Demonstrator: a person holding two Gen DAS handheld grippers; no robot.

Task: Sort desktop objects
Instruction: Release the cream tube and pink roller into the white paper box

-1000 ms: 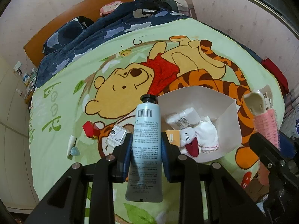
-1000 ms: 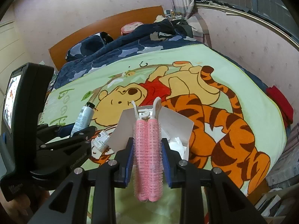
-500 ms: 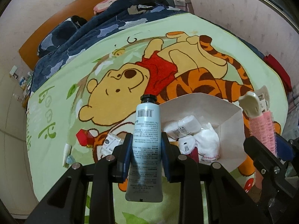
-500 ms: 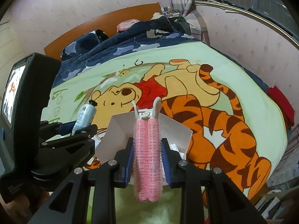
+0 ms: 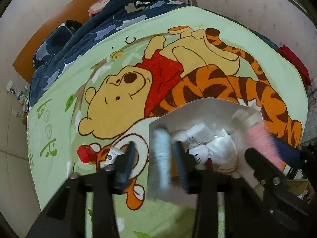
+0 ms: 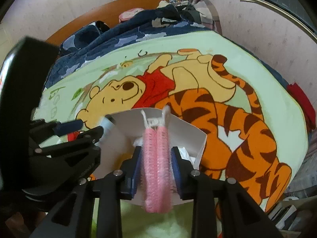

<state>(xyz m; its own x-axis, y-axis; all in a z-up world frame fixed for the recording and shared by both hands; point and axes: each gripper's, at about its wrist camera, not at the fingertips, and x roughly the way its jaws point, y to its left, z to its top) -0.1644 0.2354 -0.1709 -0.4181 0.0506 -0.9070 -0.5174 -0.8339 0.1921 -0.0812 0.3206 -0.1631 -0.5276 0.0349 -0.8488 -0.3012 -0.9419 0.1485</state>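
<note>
On the bed's cartoon blanket (image 5: 198,29) we find both tongs, left (image 5: 153,158) and right (image 6: 156,164), opening over the white box (image 5: 208,111); blue tube (image 5: 162,158) and pink rollers (image 6: 157,164) apparently dropping in. Next: withdraw, fetch remaining items.

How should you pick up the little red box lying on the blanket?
Grip the red box across its two flat side faces, coming from above. It sits alone on the blanket, left of the white box, with its top free and open blanket on its left. A small tube lies close on its right, so probably keep the fingers clear of that side.
</note>
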